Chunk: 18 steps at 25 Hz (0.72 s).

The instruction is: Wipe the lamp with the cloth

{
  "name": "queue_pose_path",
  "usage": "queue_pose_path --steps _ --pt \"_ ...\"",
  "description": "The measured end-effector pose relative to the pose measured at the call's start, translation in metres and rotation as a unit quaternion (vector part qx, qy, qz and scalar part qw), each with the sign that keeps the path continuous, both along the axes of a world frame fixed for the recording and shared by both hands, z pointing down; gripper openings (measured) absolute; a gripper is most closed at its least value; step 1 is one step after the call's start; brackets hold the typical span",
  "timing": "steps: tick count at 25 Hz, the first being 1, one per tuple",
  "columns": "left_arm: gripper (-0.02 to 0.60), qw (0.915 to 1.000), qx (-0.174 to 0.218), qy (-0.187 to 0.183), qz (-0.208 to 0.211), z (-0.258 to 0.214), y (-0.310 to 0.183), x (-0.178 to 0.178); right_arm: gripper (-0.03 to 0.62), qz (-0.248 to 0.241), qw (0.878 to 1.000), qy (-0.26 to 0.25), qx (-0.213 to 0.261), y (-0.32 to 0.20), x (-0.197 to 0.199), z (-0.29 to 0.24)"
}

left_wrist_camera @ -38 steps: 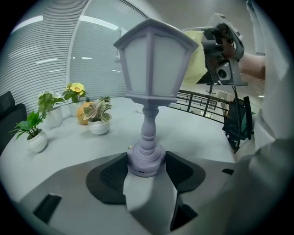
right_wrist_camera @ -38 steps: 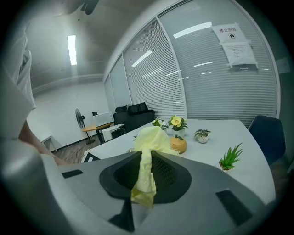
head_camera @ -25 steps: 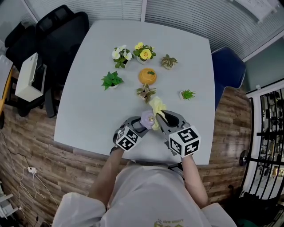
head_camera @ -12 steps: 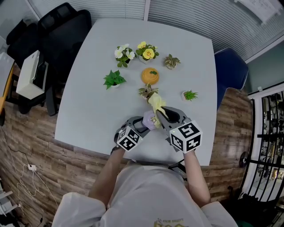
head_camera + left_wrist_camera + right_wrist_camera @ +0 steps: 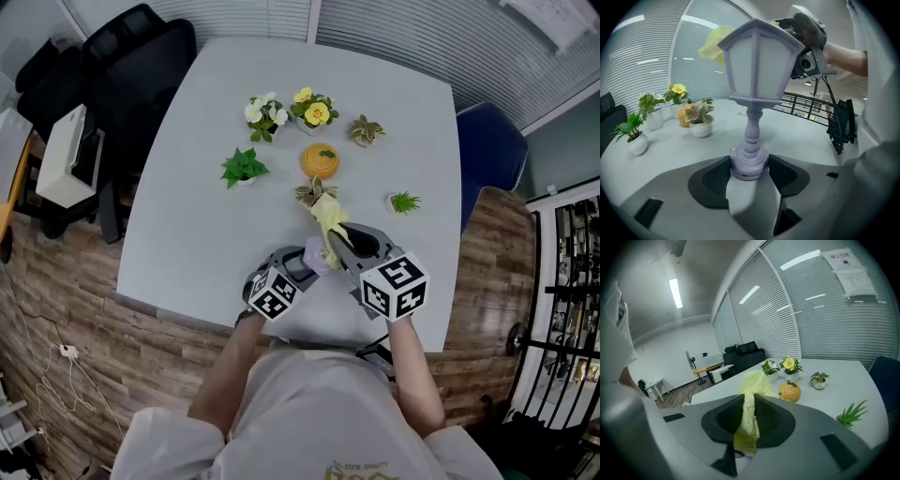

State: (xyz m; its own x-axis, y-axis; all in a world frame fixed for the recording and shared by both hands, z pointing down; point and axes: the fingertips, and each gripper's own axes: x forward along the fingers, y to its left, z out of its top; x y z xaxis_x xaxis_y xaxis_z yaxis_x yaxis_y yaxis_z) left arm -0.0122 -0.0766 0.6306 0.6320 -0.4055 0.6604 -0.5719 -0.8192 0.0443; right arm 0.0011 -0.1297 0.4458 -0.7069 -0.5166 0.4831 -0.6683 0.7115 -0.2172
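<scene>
The pale grey table (image 5: pixel 202 234) carries the same spread as a second ago, and little differs. The right gripper (image 5: pixel 340 240) has edged a touch farther over the tabletop, while the left gripper (image 5: pixel 302 264) stays put near the table's near edge. The left gripper's jaws are closed on the round base of the lilac lamp (image 5: pixel 759 61), one dark pad pressed to each side of it, and the lamp stands upright. In the head view the lamp (image 5: pixel 316 255) sits between the two grippers. The right gripper (image 5: pixel 749 427) has its jaws pinched tight on the yellow cloth (image 5: pixel 751 385), a strip of which runs down between the pads while the bunched end pokes out beyond the tips. From the left gripper view the cloth (image 5: pixel 712 41) shows just behind the lamp's roof, with the right gripper at the roof's other side; whether cloth and roof touch cannot be told. Beyond them stand an orange pot (image 5: pixel 320 159) and several small potted plants (image 5: pixel 243 167).
</scene>
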Motion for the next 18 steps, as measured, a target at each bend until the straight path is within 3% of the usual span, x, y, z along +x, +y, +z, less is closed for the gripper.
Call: queue_pose_path --steps 18 --pt "0.262 1.0 0.001 -0.001 -0.001 0.001 0.0 0.0 0.067 0.045 0.999 -0.007 -0.001 0.028 0.025 0.005"
